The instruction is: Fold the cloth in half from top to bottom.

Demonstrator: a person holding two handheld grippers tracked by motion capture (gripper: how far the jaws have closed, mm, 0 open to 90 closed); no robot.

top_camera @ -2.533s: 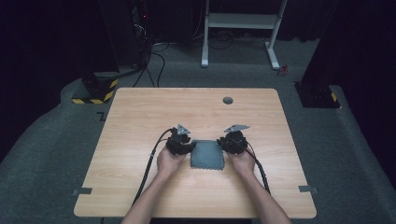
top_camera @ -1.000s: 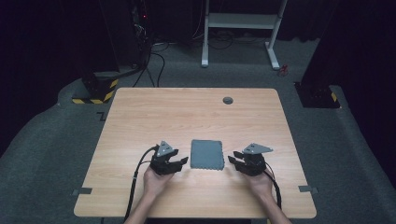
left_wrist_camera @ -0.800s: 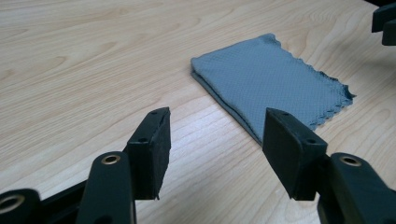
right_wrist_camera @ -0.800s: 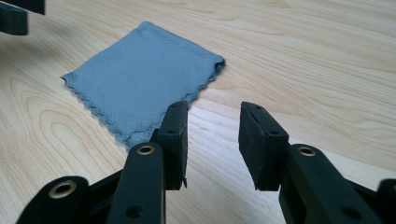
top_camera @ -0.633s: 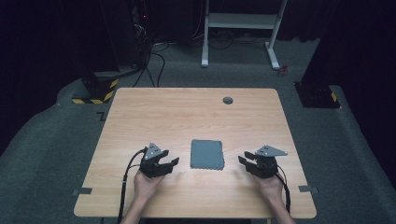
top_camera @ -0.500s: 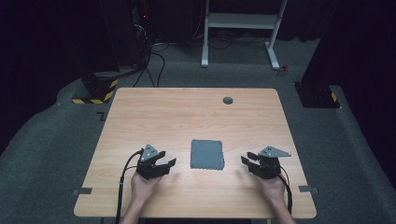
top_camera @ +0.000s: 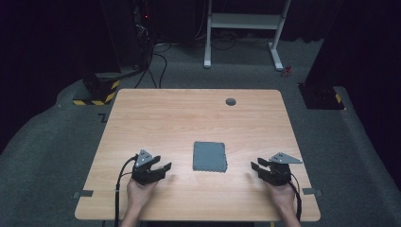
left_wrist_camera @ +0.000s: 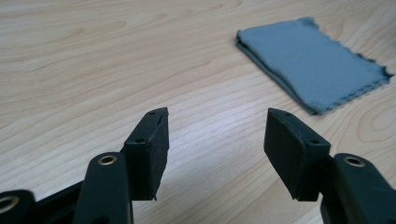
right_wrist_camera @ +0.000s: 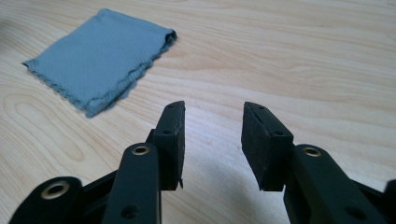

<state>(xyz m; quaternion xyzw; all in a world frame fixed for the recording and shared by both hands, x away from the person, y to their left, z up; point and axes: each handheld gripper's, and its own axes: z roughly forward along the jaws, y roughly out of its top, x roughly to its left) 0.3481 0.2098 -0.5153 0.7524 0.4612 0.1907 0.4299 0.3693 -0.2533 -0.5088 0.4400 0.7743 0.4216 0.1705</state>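
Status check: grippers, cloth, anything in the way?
Left gripper open, empty; right gripper open, empty, jaws just been opening. Folded grey cloth flat on table, between them, untouched. Nothing in the way.

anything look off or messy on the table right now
Nothing stands out. The grey cloth lies folded flat near the middle of the wooden table, edges fairly neat, a touch askew to the table edge. The left gripper and right gripper sit apart on either side of it, jaws open and empty.
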